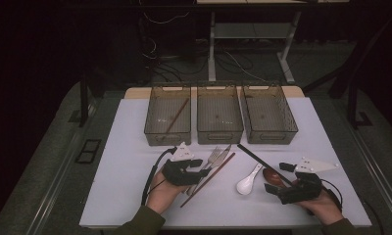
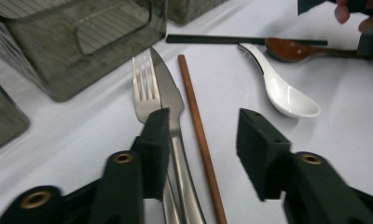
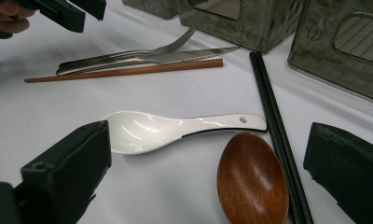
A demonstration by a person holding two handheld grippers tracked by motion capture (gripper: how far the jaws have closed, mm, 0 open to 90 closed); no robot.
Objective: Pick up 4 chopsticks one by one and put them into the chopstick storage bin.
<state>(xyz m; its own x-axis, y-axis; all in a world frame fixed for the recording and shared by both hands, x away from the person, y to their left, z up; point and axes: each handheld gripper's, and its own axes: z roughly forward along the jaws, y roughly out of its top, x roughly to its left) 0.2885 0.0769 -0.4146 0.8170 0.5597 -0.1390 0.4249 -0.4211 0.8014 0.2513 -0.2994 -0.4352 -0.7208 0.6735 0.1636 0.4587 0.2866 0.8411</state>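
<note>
Table [image 2: 105,121]: left tool [image 2: 201,140] astride chopstick [image 2: 198,130]

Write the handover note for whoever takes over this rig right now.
Left tongs: open, low over the table, the knife and brown chopstick between the jaws, the fork at the left jaw; nothing gripped.
Right tongs: open, empty, over the wooden spoon.
White spoon and black chopsticks lie loose on the table.
Done: one brown chopstick lies in the left bin.
Left: middle bin and right bin look empty; everything on the table probably needs sorting.
</note>
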